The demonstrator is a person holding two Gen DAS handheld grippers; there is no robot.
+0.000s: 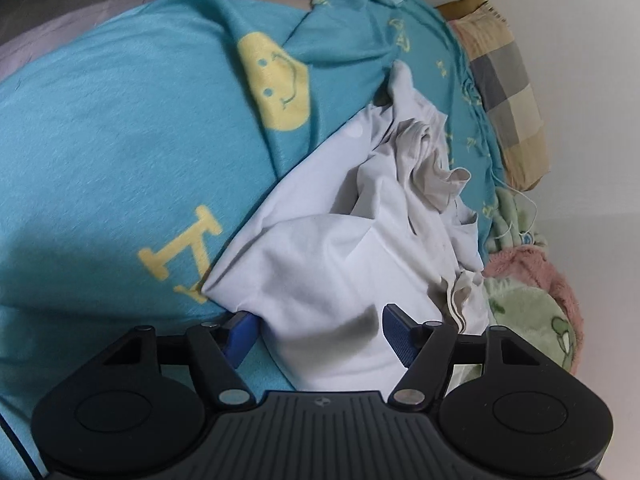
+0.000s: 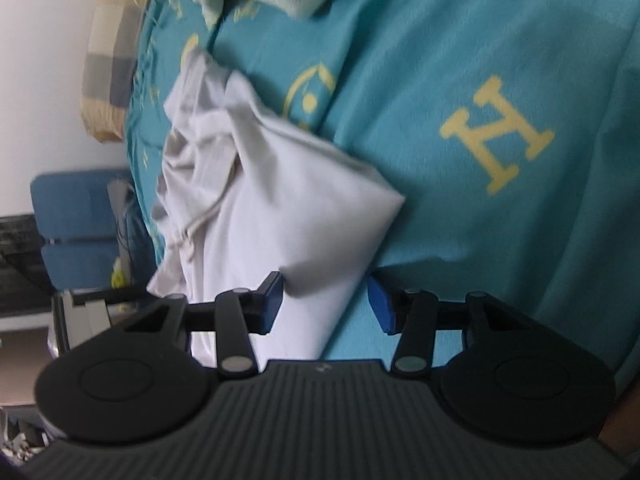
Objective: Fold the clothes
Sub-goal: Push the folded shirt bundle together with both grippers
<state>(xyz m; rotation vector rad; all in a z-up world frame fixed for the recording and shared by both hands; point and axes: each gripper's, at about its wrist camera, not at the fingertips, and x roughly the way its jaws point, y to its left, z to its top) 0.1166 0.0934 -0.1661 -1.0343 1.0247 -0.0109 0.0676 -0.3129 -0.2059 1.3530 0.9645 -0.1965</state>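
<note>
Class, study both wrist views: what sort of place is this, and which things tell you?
Most likely a bedroom, on a bed: a teal blanket covers the surface, a checked pillow lies at its edge, and a white garment rests on top.

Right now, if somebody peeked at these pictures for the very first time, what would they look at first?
Probably the crumpled white garment, lying in a heap on the teal blanket right in front of both grippers. Next, the yellow smiley face on the blanket, up beyond the garment, and the big yellow letter H to one side. The left gripper and right gripper stand open, each with a bit of white cloth between its blue pads.
</note>
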